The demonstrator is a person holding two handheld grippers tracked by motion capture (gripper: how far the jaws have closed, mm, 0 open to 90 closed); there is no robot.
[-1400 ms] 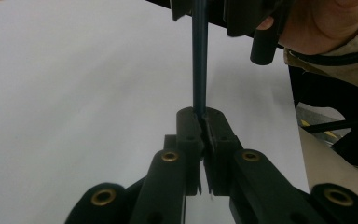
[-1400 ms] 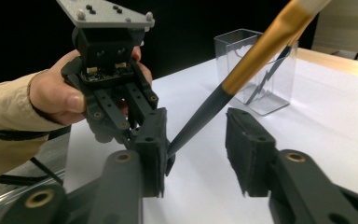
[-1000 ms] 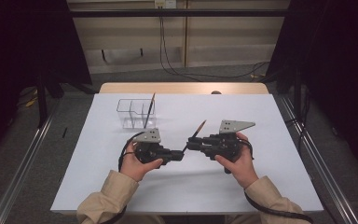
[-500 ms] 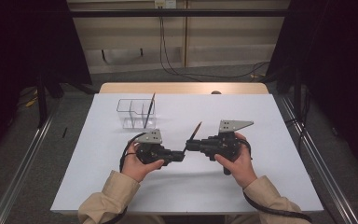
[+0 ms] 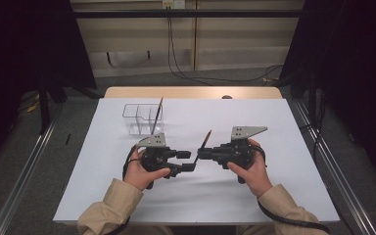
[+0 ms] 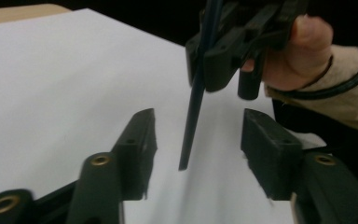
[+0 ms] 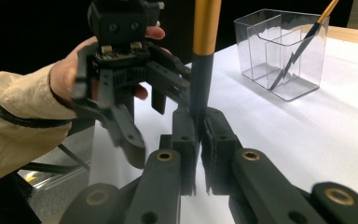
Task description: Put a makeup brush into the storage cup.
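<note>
- High view. White table (image 5: 127,196) with a person's two hands entering from the bottom, each working a set of tongs. Right tongs (image 5: 201,153) clamped on a pencil (image 5: 205,140), which rises tilted from them, pointing away over the table. Left tongs (image 5: 189,161) facing them, just beside; their jaws have just been opening and stand apart. Clear holder (image 5: 139,119), divided into compartments, stands farther back on the left with a second pencil (image 5: 156,115) leaning in it.
- Left gripper view. Left tongs (image 6: 198,135) apart, the dark lower shaft of the pencil (image 6: 192,116) hanging between the jaws and touching neither. Right tongs (image 6: 209,56) grip it higher up. The pencil's upper part is cut off by the top edge.
- Right gripper view. Right tongs (image 7: 198,128) closed on the pencil (image 7: 200,88) at its dark part; a gold-coloured length continues above and is cut off by the frame. Left tongs (image 7: 161,100) just behind, spread. Holder (image 7: 279,51) at the rear right, second pencil (image 7: 303,44) leaning in one of its compartments; which one is hard to tell through the clear walls.
- Handling, as judged. Light, stiff, thin and smooth; likely to pivot or slip in a loose pinch. Best taken mid-shaft, squarely between the pads. Whether the lower end carries a point cannot be made out.
</note>
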